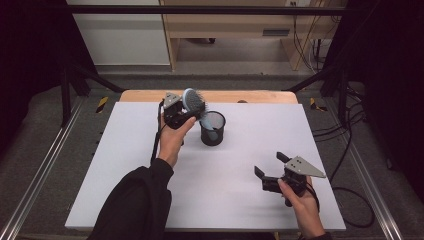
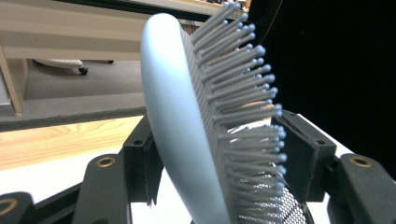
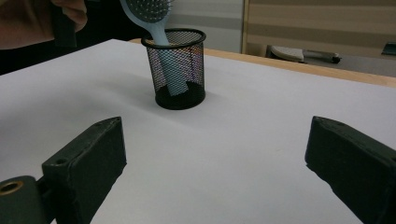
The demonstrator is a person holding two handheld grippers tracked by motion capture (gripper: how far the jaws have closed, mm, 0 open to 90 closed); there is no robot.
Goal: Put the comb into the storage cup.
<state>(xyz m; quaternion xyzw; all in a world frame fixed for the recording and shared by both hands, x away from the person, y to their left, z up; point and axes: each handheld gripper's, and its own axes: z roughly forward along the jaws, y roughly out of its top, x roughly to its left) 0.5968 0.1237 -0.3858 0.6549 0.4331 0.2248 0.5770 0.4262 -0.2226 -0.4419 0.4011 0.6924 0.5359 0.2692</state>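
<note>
Your left gripper (image 1: 186, 114) fingers stood narrow around the hairbrush (image 2: 187, 121), barely touching; released leaning, it could tip the mesh cup (image 1: 212, 128). Your right gripper (image 1: 270, 167) fingers gaped wide, empty.

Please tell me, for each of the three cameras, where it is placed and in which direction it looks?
High view: above the person's side, looking forward and down on the white table; both forearms, the left gripper and right gripper show.
Left gripper view: rides the left gripper, looking along its jaws, the blue hairbrush between them.
Right gripper view: rides the right gripper, low over the table, facing the mesh cup; a hand shows top left.
All three views share the hairbrush and the cup.
</note>
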